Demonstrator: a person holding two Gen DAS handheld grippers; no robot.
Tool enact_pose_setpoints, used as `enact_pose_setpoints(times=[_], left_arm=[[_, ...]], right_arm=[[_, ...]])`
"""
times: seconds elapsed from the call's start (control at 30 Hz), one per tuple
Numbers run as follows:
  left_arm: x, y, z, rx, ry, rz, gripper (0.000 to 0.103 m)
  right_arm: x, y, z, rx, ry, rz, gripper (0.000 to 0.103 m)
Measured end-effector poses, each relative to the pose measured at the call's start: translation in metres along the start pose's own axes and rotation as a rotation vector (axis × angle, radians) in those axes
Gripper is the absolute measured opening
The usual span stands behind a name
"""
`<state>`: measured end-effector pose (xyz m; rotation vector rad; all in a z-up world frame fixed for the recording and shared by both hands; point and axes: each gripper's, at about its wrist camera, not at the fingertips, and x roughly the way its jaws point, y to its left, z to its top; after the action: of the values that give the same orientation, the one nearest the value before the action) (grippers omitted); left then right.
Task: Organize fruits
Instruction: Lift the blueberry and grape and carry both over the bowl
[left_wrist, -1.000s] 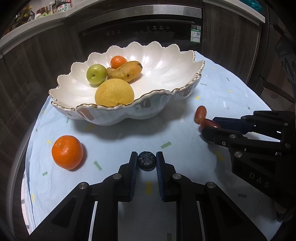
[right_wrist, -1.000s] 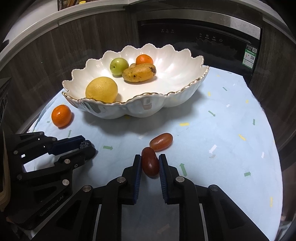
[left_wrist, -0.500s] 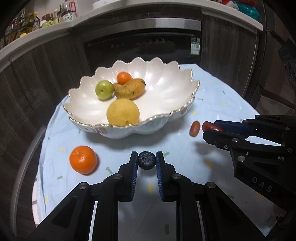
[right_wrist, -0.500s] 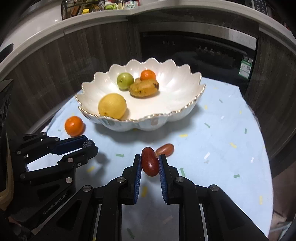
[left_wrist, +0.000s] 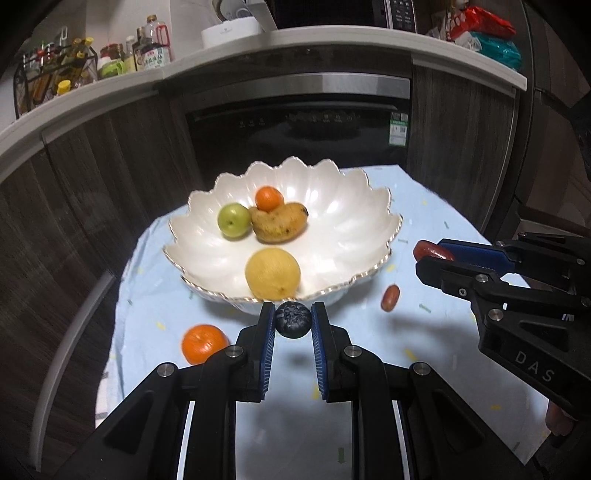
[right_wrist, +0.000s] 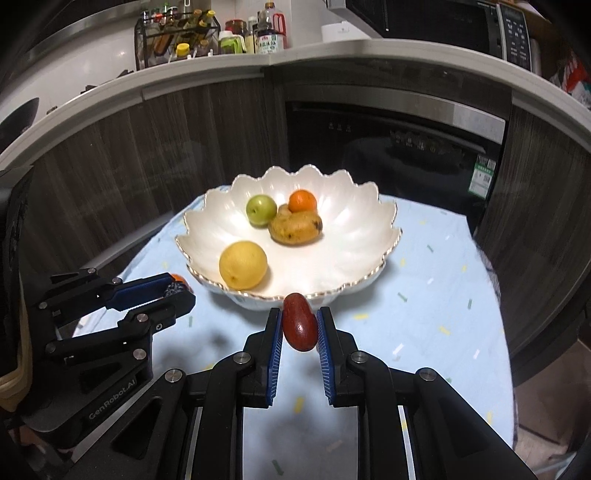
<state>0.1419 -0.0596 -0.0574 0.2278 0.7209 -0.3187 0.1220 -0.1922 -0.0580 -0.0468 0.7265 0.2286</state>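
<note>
My left gripper (left_wrist: 293, 320) is shut on a dark blueberry (left_wrist: 293, 319) and holds it above the table, in front of the white scalloped bowl (left_wrist: 354, 206). My right gripper (right_wrist: 300, 326) is shut on a red date (right_wrist: 300, 328), also raised before the bowl (right_wrist: 365, 221). The bowl holds a yellow lemon (left_wrist: 272, 273), a green apple (left_wrist: 233, 219), a mango (left_wrist: 280, 223) and a small orange (left_wrist: 269, 198). A second red date (left_wrist: 390, 298) and a loose orange (left_wrist: 204, 343) lie on the cloth. The right gripper shows in the left wrist view (left_wrist: 430, 254).
The round table has a light blue cloth (right_wrist: 443, 288). Dark wood cabinets and an oven (left_wrist: 295, 125) stand behind it. A counter above carries bottles (right_wrist: 266, 37) and a rack. The left gripper appears at the left in the right wrist view (right_wrist: 175, 291).
Both grippers have lifted their fruit off the cloth and risen well above the table. The second date stayed on the cloth.
</note>
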Motion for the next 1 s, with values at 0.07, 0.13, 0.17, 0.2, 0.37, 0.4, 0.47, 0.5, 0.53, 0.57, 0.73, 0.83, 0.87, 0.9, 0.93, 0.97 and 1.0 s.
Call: enact_pose_setpoints(times=[0.07,0.13,0.17,0.2,0.37,0.4,0.47,0.5,0.53,0.57,0.73,0.83,0.87,0.9,0.93,0.97,1.0], left_arm=[[-0.002,0.003,0.004,0.000,-0.010,0.008,0.020],[-0.003,0.006,0.007,-0.003,-0.018,0.015,0.020],[-0.004,0.008,0.009,-0.004,-0.022,0.018,0.020],[-0.004,0.010,0.010,-0.005,-0.025,0.020,0.020],[-0.001,0.020,0.020,-0.012,-0.037,0.035,0.020],[-0.001,0.021,0.022,-0.013,-0.039,0.037,0.020],[0.003,0.025,0.025,-0.016,-0.039,0.042,0.020],[0.005,0.027,0.026,-0.017,-0.039,0.045,0.020],[0.007,0.029,0.027,-0.018,-0.038,0.047,0.020],[0.009,0.030,0.027,-0.020,-0.036,0.048,0.020],[0.022,0.039,0.031,-0.029,-0.027,0.058,0.020],[0.032,0.044,0.033,-0.035,-0.018,0.060,0.020],[0.035,0.046,0.033,-0.036,-0.015,0.062,0.020],[0.038,0.047,0.034,-0.036,-0.012,0.063,0.020],[0.042,0.049,0.034,-0.038,-0.008,0.064,0.020],[0.045,0.050,0.035,-0.039,-0.005,0.064,0.020],[0.047,0.051,0.035,-0.040,-0.003,0.064,0.020]], right_arm=[[-0.003,0.001,0.004,-0.002,-0.009,-0.003,0.020],[-0.004,0.001,0.008,-0.003,-0.016,-0.007,0.020],[-0.005,0.002,0.010,-0.003,-0.020,-0.009,0.020],[-0.005,0.002,0.013,-0.004,-0.025,-0.011,0.020],[-0.003,0.001,0.023,0.002,-0.034,-0.015,0.020],[-0.002,0.000,0.025,0.003,-0.033,-0.017,0.020],[0.001,0.000,0.028,0.006,-0.031,-0.017,0.020],[0.004,0.000,0.030,0.006,-0.030,-0.018,0.020],[0.005,-0.001,0.031,0.007,-0.029,-0.020,0.020],[0.008,-0.001,0.033,0.009,-0.028,-0.020,0.020],[0.022,-0.004,0.039,0.020,-0.016,-0.022,0.020],[0.031,-0.005,0.041,0.024,-0.009,-0.022,0.020],[0.034,-0.006,0.042,0.025,-0.005,-0.022,0.020],[0.037,-0.006,0.043,0.027,-0.002,-0.021,0.020],[0.040,-0.006,0.044,0.028,0.003,-0.021,0.020],[0.044,-0.006,0.044,0.030,0.007,-0.020,0.020],[0.047,-0.007,0.045,0.031,0.011,-0.021,0.020]])
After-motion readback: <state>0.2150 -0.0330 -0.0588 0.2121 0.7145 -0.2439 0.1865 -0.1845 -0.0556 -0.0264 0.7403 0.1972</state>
